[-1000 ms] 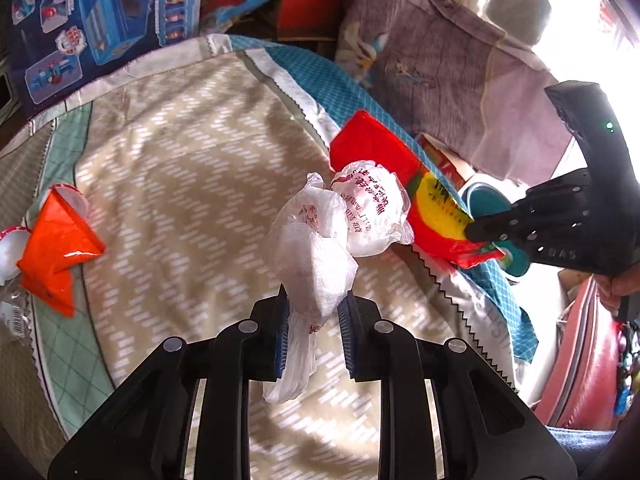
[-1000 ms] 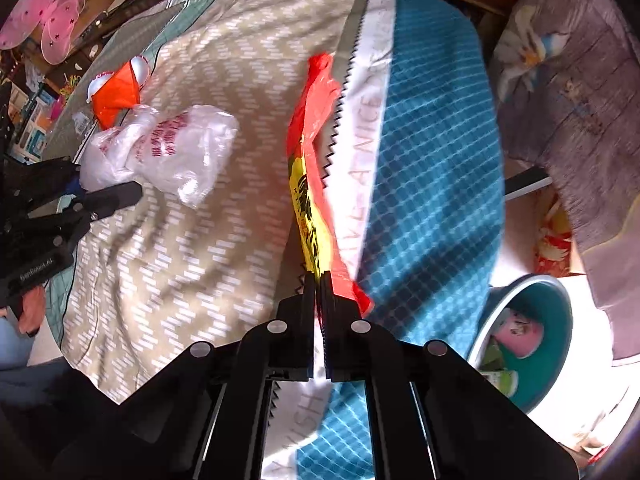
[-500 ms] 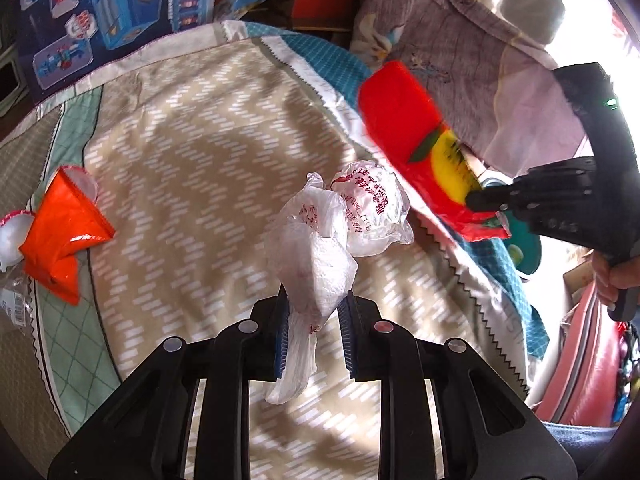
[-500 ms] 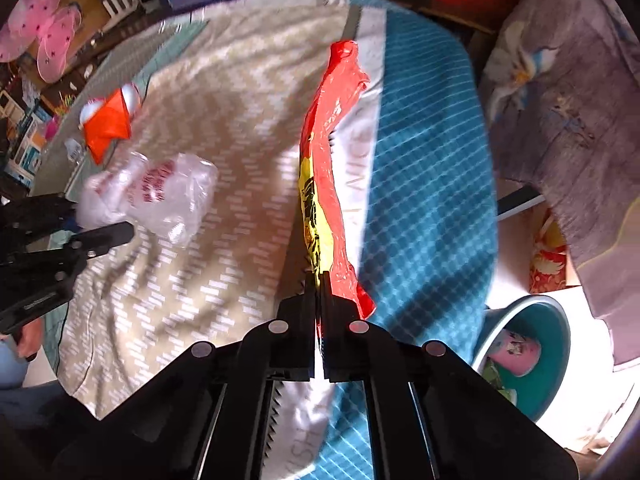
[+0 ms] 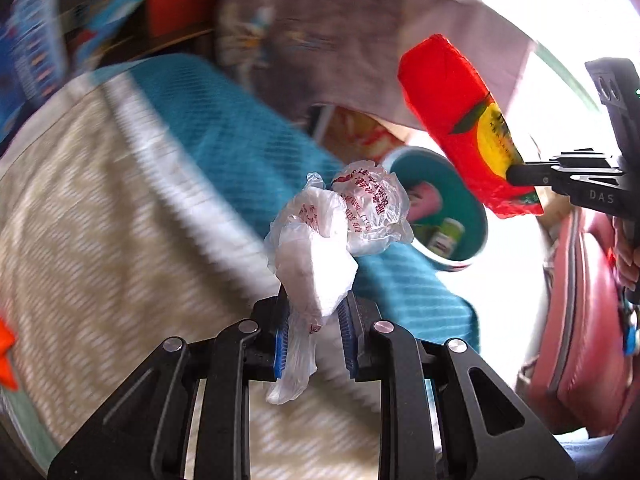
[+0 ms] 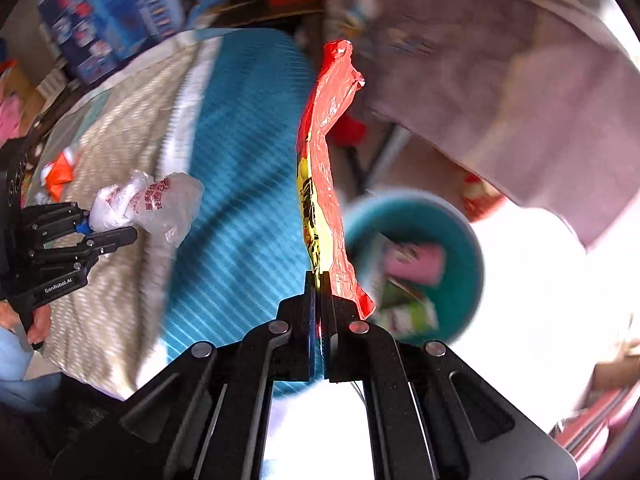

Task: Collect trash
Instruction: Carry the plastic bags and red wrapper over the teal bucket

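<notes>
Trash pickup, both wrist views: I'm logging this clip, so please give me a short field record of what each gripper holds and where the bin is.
left gripper: shut on the crumpled white plastic bag, lifted off the bedspread
right gripper: shut on the red and yellow snack wrapper, which stands up from the jaws
bin: teal bin on the floor beside the bed, trash already inside
bedspread: beige zigzag, teal border
left behind: orange scrap on the bedspread
image quality: background motion-blurred
</notes>
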Tool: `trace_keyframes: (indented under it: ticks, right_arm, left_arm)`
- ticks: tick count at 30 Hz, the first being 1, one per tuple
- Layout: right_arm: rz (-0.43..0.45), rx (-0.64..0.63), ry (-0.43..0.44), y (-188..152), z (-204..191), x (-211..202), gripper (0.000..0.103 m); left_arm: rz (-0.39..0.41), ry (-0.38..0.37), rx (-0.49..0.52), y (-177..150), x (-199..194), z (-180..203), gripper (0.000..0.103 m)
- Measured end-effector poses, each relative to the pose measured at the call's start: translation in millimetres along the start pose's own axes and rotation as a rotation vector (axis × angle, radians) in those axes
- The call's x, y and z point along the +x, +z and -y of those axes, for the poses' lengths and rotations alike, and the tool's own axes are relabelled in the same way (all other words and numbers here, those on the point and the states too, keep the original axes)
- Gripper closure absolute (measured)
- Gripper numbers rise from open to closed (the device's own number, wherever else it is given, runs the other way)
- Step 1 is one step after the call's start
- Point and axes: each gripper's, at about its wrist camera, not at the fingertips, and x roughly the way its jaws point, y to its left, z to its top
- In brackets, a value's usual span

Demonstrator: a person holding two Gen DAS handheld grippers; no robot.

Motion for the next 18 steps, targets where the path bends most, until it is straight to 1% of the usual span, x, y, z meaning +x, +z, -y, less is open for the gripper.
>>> trace_keyframes:
  ticks: [4,7,9,12,15,16,18]
  right_arm:
    - [-0.034,0.053,-0.040,-26.6,48.5,0.1,0.101]
    - [-0.054,0.075,-0.057,-38.4,71.3,2.4,0.101]
    - [-0.070,0.100,-0.057,-45.9,88.3,6.3,0.101]
    - [-0.089,0.121,-0.052,-54.8,103.4,13.1,0.101]
    - [-0.107,0.141,-0.040,-58.8,114.2,22.3,0.101]
    - [-0.113,0.148,-0.036,-60.0,117.1,25.9,0.101]
    - [-0.122,0.157,-0.029,-61.6,122.6,30.8,0.101]
  left_arm:
    - [-0.034,-0.044,0.077,24.1,31.4,51.8,0.081]
    - [-0.066,-0.075,0.129,41.1,59.3,90.8,0.081]
    - [-0.086,-0.091,0.146,48.5,75.8,106.7,0.081]
    - [-0.120,-0.112,0.174,57.5,102.4,131.1,0.080]
    - [-0.146,-0.122,0.191,64.7,122.9,147.7,0.077]
    - [-0.153,-0.123,0.192,66.9,128.7,151.2,0.074]
    - [-0.162,-0.123,0.187,70.2,139.2,156.9,0.061]
